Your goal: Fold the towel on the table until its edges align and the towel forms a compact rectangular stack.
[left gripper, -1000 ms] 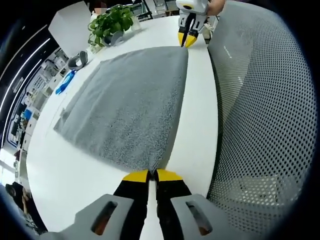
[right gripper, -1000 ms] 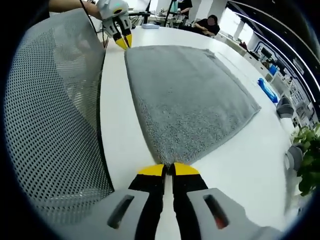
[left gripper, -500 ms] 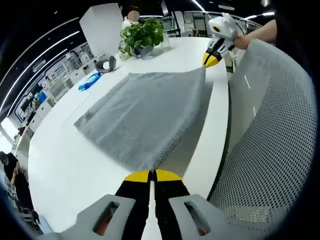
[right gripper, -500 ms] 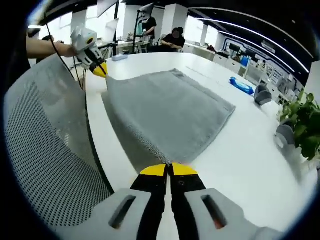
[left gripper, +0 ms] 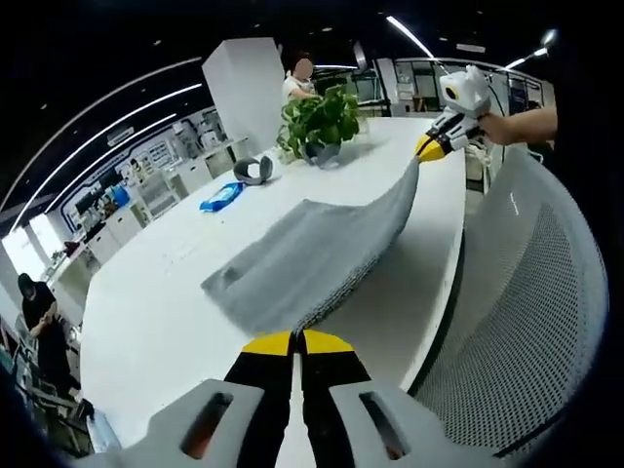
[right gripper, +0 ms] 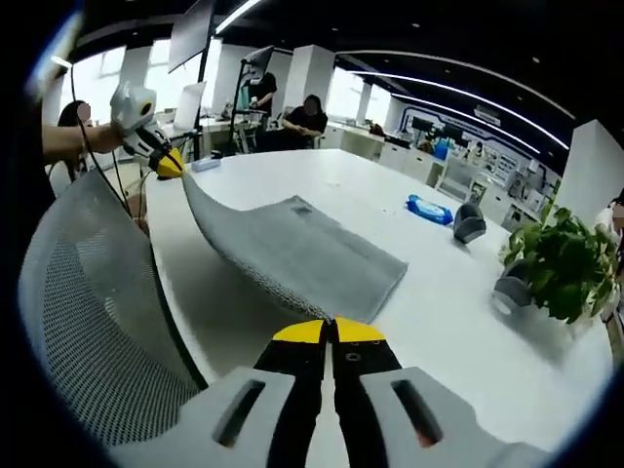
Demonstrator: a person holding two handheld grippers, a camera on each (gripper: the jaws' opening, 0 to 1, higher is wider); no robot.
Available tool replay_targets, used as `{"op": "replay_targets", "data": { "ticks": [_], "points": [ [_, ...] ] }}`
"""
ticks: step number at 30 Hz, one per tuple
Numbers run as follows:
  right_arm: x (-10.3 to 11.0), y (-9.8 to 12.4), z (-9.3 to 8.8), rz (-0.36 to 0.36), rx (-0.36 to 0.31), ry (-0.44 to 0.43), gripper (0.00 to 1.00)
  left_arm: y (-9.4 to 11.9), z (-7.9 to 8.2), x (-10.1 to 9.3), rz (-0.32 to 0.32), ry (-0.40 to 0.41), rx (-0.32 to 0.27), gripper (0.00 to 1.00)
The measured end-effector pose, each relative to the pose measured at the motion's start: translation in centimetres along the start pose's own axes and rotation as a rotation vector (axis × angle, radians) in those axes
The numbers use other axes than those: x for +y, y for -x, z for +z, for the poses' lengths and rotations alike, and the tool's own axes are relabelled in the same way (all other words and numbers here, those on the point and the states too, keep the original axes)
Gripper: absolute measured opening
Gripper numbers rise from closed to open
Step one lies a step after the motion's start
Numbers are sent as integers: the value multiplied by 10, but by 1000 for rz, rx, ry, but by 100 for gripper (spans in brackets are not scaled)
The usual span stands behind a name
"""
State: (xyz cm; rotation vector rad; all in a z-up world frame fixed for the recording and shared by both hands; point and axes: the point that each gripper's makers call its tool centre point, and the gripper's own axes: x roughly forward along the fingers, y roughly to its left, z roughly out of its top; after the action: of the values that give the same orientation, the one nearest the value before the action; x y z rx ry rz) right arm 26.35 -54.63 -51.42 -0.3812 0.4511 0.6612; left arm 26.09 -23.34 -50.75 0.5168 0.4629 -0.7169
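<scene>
A grey towel (left gripper: 312,255) hangs lifted by its near edge above the white table (left gripper: 175,292), its far edge still resting on the tabletop. My left gripper (left gripper: 296,340) is shut on one near corner of the towel. In the right gripper view the same towel (right gripper: 292,249) sags between both grippers, and my right gripper (right gripper: 329,330) is shut on the other near corner. The right gripper (left gripper: 430,147) shows in the left gripper view at the far corner, held by a hand. The left gripper (right gripper: 168,163) shows likewise in the right gripper view.
A mesh office chair back (left gripper: 517,322) stands close to the table's near edge, also the chair (right gripper: 88,322). A potted plant (left gripper: 322,122), a blue packet (left gripper: 218,196) and a grey round object (left gripper: 254,170) sit farther along the table. People sit at distant desks.
Both grippers have risen, lifting the towel's near edge off the table. The towel, flat a second ago, now slopes up from its far edge and sags between the two corners.
</scene>
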Motion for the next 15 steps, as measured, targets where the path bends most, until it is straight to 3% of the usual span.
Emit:
{"op": "replay_targets", "data": {
  "ticks": [5, 7, 15],
  "points": [
    [2, 13, 13, -23, -31, -16, 0, 15, 16, -1, 50, 27, -36, 1],
    [3, 19, 17, -35, -38, -17, 0, 21, 12, 4, 65, 56, -51, 1],
    [15, 39, 17, -58, -38, -45, 0, 46, 12, -17, 100, 126, -53, 1]
  ]
}}
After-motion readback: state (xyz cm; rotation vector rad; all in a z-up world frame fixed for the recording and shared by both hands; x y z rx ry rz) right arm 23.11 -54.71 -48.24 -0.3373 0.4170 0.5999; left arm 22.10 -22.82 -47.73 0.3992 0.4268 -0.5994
